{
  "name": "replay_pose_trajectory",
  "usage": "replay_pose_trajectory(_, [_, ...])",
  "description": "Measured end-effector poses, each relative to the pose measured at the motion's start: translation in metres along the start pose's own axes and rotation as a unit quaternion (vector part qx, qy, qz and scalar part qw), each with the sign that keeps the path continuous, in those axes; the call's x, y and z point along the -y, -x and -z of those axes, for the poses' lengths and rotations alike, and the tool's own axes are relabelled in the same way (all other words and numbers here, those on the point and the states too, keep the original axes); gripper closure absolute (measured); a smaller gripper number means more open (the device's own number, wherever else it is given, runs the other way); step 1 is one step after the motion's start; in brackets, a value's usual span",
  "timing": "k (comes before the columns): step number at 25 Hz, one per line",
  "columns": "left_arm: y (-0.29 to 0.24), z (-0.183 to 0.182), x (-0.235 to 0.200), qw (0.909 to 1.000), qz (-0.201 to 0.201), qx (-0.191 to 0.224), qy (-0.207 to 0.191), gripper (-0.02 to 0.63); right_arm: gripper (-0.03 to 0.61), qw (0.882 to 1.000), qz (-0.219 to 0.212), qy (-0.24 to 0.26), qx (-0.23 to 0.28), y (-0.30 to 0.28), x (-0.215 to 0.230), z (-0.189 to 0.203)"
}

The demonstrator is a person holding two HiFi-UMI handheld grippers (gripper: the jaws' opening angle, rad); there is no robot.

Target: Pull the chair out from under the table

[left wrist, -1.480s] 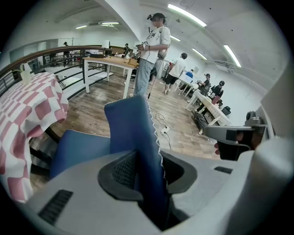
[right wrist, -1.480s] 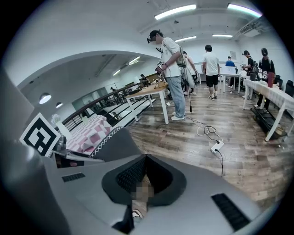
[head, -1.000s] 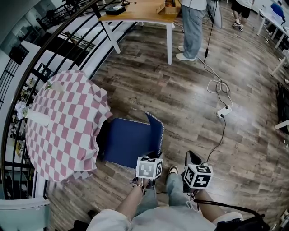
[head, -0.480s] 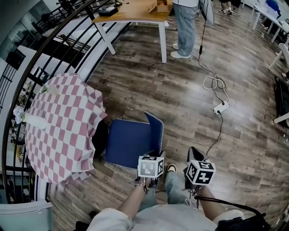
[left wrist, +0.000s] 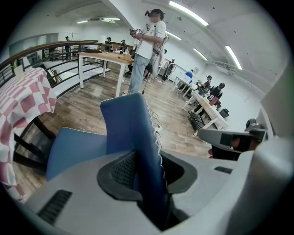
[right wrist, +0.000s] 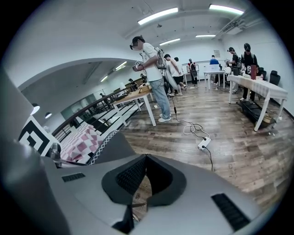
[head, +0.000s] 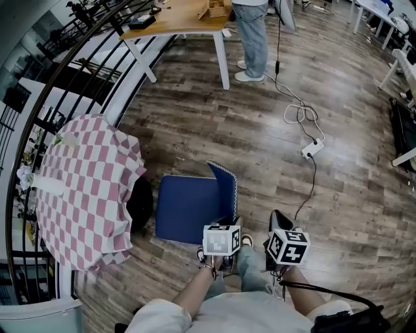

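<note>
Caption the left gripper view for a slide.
Left gripper clamps the blue chair's backrest, beside the checkered table.

No words, numbers, labels or signs can be read in any view; no print is clear enough to make out.

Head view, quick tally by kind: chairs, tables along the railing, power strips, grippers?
Chairs: 1, the blue chair
Tables along the railing: 2, the checked-cloth table and the wooden table
Power strips: 1, the white power strip
Grippers: 2, the left gripper and the right gripper
Total: 6
</note>
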State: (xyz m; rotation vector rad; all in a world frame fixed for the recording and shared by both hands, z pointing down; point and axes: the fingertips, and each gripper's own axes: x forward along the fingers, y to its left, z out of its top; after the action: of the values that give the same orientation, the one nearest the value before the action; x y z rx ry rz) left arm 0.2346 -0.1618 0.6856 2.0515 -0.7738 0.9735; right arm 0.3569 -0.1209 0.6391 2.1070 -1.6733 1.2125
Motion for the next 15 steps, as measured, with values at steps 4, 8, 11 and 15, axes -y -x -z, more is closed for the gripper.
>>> replay_pose_trajectory(4, [-0.006,0.002,0.014,0.9999,0.010,-0.004,-0.004,0.493,0.560,1.000,0.005,-0.006,0.002,0.000,0.009,-0.001])
replay_pose_trajectory(8, [-0.008,0.003,0.021,0.9999,0.014,-0.003,-0.005,0.488,0.560,1.000,0.010,-0.012,0.002,0.001,0.016,0.000])
replay_pose_trajectory(11, [-0.009,0.003,0.020,0.9999,0.011,-0.002,0.002,0.479,0.560,1.000,0.012,-0.015,-0.001,-0.001,0.017,0.002])
replay_pose_trajectory(15, [-0.008,0.004,0.019,1.0000,0.004,0.001,0.009,0.472,0.560,1.000,0.005,-0.017,-0.005,-0.005,0.010,0.004])
